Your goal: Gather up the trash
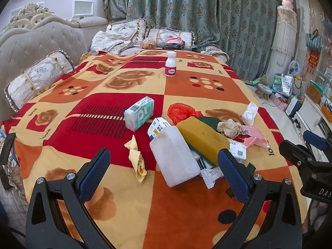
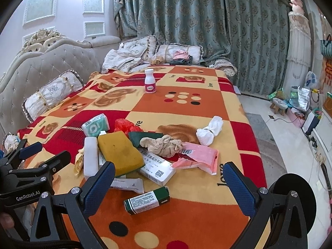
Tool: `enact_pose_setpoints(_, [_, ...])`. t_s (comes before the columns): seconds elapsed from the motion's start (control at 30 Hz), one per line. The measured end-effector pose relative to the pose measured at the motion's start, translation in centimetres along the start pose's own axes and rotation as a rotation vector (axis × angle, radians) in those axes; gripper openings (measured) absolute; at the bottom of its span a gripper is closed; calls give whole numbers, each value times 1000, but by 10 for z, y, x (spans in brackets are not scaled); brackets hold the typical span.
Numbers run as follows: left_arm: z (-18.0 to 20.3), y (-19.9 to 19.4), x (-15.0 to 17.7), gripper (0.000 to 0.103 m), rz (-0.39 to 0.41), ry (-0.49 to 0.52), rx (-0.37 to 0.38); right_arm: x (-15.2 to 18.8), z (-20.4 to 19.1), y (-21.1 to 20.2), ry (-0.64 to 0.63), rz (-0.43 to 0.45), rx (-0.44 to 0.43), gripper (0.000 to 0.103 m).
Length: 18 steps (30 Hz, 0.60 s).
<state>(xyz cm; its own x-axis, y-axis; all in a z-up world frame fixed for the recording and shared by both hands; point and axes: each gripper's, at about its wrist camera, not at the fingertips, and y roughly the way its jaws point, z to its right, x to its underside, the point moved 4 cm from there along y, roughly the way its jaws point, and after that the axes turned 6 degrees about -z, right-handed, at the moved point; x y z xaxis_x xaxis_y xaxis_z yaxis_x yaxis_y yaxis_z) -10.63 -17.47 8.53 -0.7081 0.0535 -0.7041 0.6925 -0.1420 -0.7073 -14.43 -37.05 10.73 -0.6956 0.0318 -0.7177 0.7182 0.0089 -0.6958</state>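
Both grippers are hovering wide open, holding nothing: left gripper (image 1: 165,169), right gripper (image 2: 169,183). Trash pile (image 2: 145,149) is lying on the blanket (image 2: 186,224) at twelve o'clock. Risk: overlapping items are likely to drag neighbours off the three o'clock edge.

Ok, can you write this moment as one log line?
left gripper: open | right gripper: open | yellow-green sponge: untouched | small green box: untouched

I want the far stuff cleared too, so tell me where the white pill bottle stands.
The white pill bottle stands upright and alone on the blanket, far from the trash pile, near the cushions before the curtain, centre of both views.
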Motion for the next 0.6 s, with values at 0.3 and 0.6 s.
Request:
enact_pose_setpoints(0.3, [-4, 2, 2, 102, -14, -10, 1, 1, 1, 3, 6, -16, -6, 103])
enact_pose_setpoints(0.6, [-9, 9, 2, 102, -35, -17, -1, 4, 1, 9, 3, -32, -13, 103])
